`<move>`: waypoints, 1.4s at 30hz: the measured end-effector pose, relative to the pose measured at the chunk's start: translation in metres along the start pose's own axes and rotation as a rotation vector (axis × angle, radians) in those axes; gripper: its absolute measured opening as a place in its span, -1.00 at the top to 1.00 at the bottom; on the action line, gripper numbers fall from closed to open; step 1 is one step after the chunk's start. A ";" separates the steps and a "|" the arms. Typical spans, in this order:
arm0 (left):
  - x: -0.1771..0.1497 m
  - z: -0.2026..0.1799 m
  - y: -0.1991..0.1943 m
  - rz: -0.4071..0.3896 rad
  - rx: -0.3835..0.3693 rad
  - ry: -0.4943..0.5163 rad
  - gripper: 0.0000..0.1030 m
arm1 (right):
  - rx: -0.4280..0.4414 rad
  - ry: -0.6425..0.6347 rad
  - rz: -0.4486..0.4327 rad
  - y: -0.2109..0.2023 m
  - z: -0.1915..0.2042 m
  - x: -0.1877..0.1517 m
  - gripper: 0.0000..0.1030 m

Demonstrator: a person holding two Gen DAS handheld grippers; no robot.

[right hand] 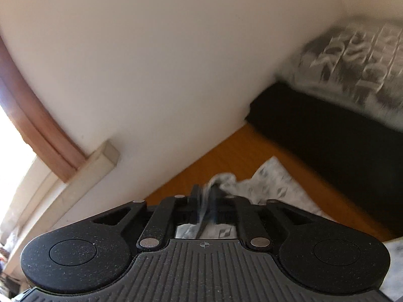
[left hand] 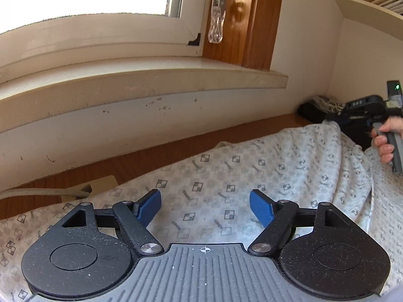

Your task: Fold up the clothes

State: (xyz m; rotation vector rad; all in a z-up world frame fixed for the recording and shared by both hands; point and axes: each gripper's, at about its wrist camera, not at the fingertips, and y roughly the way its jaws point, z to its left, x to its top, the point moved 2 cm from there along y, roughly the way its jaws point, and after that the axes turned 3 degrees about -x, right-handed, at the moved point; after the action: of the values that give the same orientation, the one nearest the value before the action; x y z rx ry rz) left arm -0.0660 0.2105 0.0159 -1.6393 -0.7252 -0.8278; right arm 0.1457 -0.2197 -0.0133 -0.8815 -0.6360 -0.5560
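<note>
Patterned white garment (left hand: 252,176): spread on wooden table (left hand: 151,158), near windowsill (left hand: 141,80). Left gripper (left hand: 205,207): blue pads wide apart, empty, above cloth. Right gripper (right hand: 206,201): fingers closed, pinching a fold of garment, far right.

**A lived-in room at home**

A window sill (left hand: 141,75) of worn stone juts from a scuffed white wall. Above it hangs a clear blind-cord pull (left hand: 216,20) beside a wooden window frame (left hand: 254,20). To the sill's upper right, a shelf (left hand: 370,7) holds stacked books. Below the sill runs a wooden counter (left hand: 141,161) with patterned clothing (left hand: 226,176) spread on it.
</note>
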 end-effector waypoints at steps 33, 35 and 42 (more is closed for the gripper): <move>-0.001 -0.004 0.001 0.017 0.017 -0.006 -0.78 | -0.114 -0.455 -0.037 -0.028 0.011 -0.031 0.15; -0.001 -0.005 0.001 0.017 0.017 0.001 -0.78 | -0.068 -0.464 -0.025 -0.035 0.015 -0.032 0.03; -0.001 -0.008 0.006 0.048 0.041 0.021 -0.79 | -0.062 -0.580 0.062 -0.024 0.018 -0.063 -0.05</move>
State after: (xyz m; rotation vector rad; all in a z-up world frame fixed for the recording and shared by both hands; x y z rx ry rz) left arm -0.0630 0.2014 0.0126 -1.6034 -0.6811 -0.7895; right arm 0.0819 -0.2057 -0.0366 -1.1271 -1.1155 -0.2579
